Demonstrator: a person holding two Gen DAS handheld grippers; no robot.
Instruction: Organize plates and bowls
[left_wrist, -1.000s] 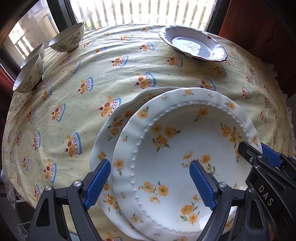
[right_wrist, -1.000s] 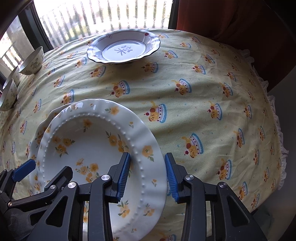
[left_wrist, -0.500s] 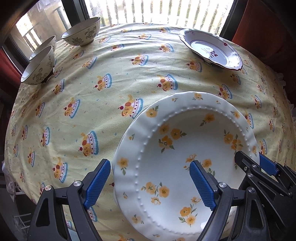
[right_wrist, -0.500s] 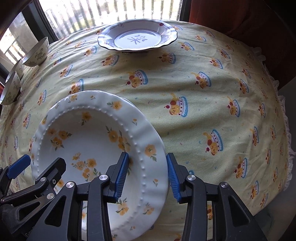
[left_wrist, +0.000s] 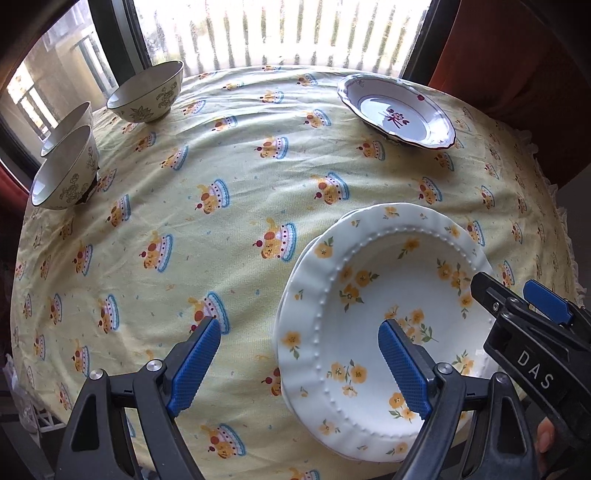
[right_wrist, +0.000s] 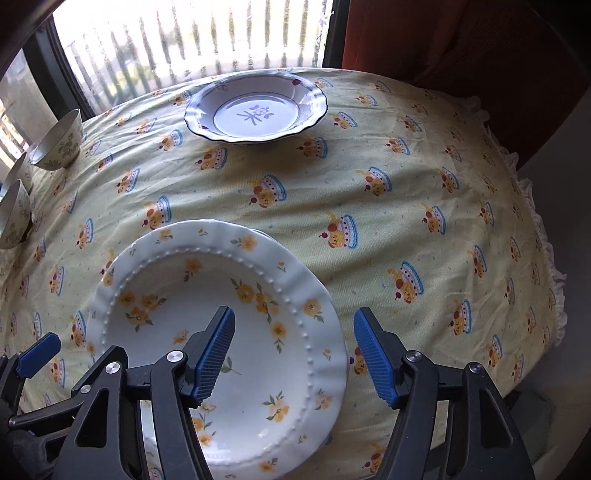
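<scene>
Above the yellow-flowered plate (right_wrist: 229, 295), stacked on a matching plate (left_wrist: 314, 251), my right gripper (right_wrist: 293, 354) has just been opening; its jaws straddle the rim without touching. My left gripper (left_wrist: 299, 365) stands wide apart over the rim's other side. Beyond the stack sits a blue-rimmed dish (right_wrist: 256, 110); three bowls (left_wrist: 147, 92) stand far left of it.

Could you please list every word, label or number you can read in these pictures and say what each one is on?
"DAS": white letters on the black body of the right gripper, seen from the left wrist view.
The dark blue mark in the middle of the blue-rimmed plate looks like a flower or a character; I cannot tell which.
No other text is visible.
</scene>
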